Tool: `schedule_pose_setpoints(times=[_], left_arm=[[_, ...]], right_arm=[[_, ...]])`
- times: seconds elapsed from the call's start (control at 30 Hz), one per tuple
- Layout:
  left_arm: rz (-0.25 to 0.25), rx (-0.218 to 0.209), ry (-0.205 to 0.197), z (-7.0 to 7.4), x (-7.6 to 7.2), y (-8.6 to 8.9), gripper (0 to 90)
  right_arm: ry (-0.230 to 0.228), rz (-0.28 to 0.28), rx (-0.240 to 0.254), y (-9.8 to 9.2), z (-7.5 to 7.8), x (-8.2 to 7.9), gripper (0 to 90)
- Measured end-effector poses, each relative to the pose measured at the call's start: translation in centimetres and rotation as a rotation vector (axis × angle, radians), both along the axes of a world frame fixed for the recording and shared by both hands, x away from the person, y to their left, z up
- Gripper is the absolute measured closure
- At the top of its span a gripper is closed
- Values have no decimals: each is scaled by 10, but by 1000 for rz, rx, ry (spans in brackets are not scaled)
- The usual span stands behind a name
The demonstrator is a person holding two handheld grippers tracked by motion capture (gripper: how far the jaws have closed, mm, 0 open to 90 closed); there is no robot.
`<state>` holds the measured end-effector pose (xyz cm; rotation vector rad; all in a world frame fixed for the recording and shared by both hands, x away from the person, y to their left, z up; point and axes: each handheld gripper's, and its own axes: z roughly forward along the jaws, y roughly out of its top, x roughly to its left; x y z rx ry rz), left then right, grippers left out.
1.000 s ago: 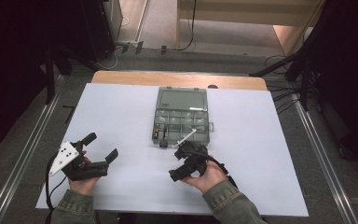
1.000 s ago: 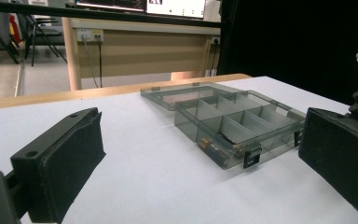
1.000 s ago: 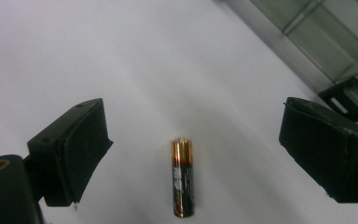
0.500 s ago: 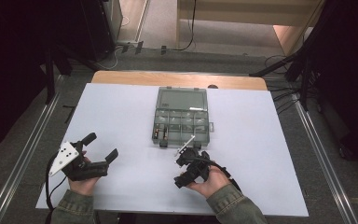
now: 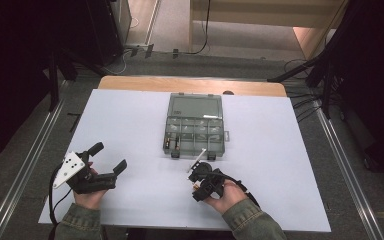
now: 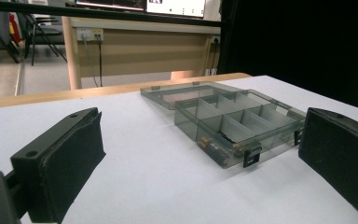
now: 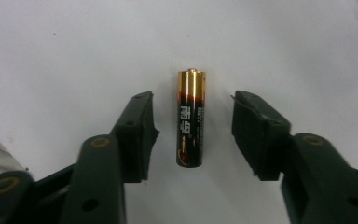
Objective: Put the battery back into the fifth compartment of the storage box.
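1. Between my right tool's (image 7: 191,135) jaws lies a battery (image 7: 190,117), flat on the white counter (image 7: 74,46), gold cap pointing away from the camera. The jaws have just been closing and now stand narrow, with a gap on each side of the battery; the pads do not touch it.
2. From the high view, I see the right tool (image 5: 200,177) pointing down at the counter (image 5: 290,165) just in front of the organizer box (image 5: 195,131); the battery itself is too small for me to pick out there, probably hidden under the tool.
3. My left tool (image 5: 111,159) rests near the counter's front left corner, well apart from the box, jaws wide with nothing between them.
4. Along the left tool's (image 6: 200,154) jaws I see the organizer box (image 6: 242,123) with its clear lid folded back flat and its dividers upright. One front compartment holds what look like batteries.
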<state>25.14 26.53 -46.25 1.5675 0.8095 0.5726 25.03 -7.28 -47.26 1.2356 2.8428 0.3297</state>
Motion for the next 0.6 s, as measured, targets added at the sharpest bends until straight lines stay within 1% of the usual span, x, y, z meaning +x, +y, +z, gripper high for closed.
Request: schedule_pose_setpoints(times=[0.13,0.23,0.3,0.4,0.53,0.6], left_arm=[[1,0,0,0,0,0,0],[1,7,4,0,0,0,0],[2,7,12,0,1,0,0],[3,8,11,0,1,0,0],[3,8,11,0,1,0,0],[5,8,11,0,1,0,0]], right_arm=[[2,1,-7,0,0,-1,610],[1,14,-11,1,-1,-1,619],[1,3,-19,1,-1,-1,649],[2,-8,-16,1,0,-1,708],[16,-4,-22,0,-2,1,741],[25,-18,-25,0,-2,2,764]])
